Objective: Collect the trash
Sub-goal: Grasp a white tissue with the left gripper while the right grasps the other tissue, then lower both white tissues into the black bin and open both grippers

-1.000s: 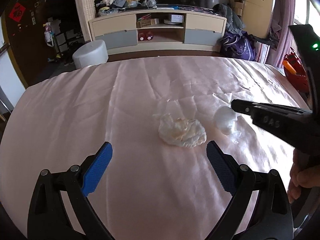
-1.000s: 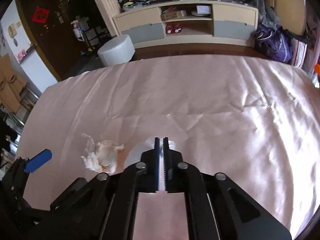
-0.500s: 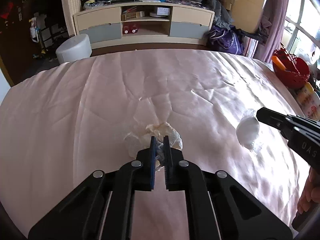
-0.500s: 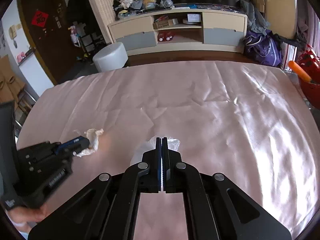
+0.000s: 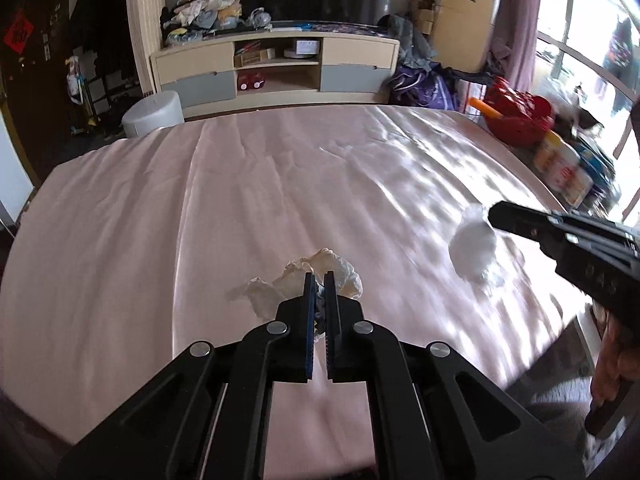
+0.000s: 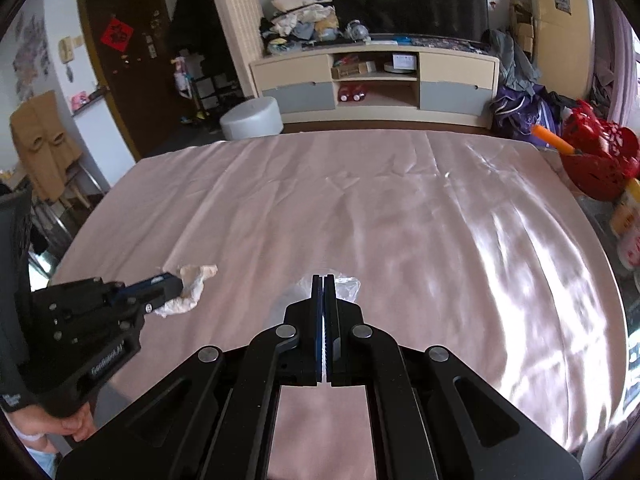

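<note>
My left gripper is shut on a crumpled yellowish-white tissue and holds it above the pink tablecloth. It shows in the right wrist view with the tissue at its tip. My right gripper is shut on a clear crumpled plastic wrapper, mostly hidden behind the fingers. In the left wrist view the right gripper carries the white wrapper wad above the cloth at the right.
A red basket and bottles stand past the table's right edge. A round grey stool and a TV cabinet stand beyond the far edge. A chair stands at the left.
My left gripper closed on the tissue and lifted it off the cloth. My right gripper rose with the plastic wrapper. Both views now sit higher and look further across the room.
</note>
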Demonstrator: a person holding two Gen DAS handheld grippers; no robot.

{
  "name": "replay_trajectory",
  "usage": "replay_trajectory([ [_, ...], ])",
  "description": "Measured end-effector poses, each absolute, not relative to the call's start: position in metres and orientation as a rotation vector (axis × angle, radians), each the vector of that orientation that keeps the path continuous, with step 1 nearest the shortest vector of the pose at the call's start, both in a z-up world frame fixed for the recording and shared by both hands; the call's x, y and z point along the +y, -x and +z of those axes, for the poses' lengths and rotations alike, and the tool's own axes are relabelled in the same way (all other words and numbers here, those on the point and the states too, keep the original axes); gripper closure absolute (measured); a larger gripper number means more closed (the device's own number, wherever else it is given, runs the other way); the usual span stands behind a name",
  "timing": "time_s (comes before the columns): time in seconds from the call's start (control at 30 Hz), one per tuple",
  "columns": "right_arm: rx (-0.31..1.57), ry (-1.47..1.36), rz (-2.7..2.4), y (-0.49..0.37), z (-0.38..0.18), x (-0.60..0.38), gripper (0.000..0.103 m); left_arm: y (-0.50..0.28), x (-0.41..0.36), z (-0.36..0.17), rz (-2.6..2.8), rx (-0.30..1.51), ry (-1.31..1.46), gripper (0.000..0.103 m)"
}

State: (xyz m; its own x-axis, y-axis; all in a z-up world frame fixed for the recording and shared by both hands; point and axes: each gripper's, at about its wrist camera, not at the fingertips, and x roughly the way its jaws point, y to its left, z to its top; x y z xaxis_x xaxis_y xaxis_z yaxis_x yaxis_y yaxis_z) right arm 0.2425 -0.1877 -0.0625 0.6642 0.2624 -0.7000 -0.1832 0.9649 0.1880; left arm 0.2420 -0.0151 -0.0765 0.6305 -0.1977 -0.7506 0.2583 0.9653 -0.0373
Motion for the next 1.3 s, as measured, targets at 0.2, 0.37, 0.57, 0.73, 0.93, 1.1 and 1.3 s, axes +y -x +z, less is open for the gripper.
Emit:
replay_trajectory([
  [0.2,0.785,-0.069,0.279,-0.175,-0.06,-0.187,0.101,-0.167,-0.016,-0.074,-0.261,0.836,-0.06,0.1],
  [0.37,0.82,-0.075,0.317,-0.128,-0.085,-0.186,0.101,-0.112,-0.016,-0.094,-0.266,0.863,-0.03,0.1],
  [0.57,0.899,-0.119,0.341,-0.087,-0.13,-0.184,0.101,-0.068,-0.022,-0.128,-0.276,0.912,-0.017,0.1],
  [0.73,0.969,-0.143,0.338,-0.068,-0.166,-0.183,0.101,-0.047,-0.023,-0.167,-0.297,0.974,0.036,0.1],
  [0.93,1.03,-0.165,0.316,-0.061,-0.203,-0.179,0.101,-0.032,-0.029,-0.217,-0.321,1.054,0.065,0.1],
  [1.1,1.085,-0.192,0.3,-0.065,-0.227,-0.18,0.101,-0.036,-0.029,-0.238,-0.324,1.098,0.069,0.1],
  [1.3,1.122,-0.225,0.282,-0.076,-0.234,-0.181,0.097,-0.049,-0.026,-0.249,-0.307,1.129,0.084,0.088],
])
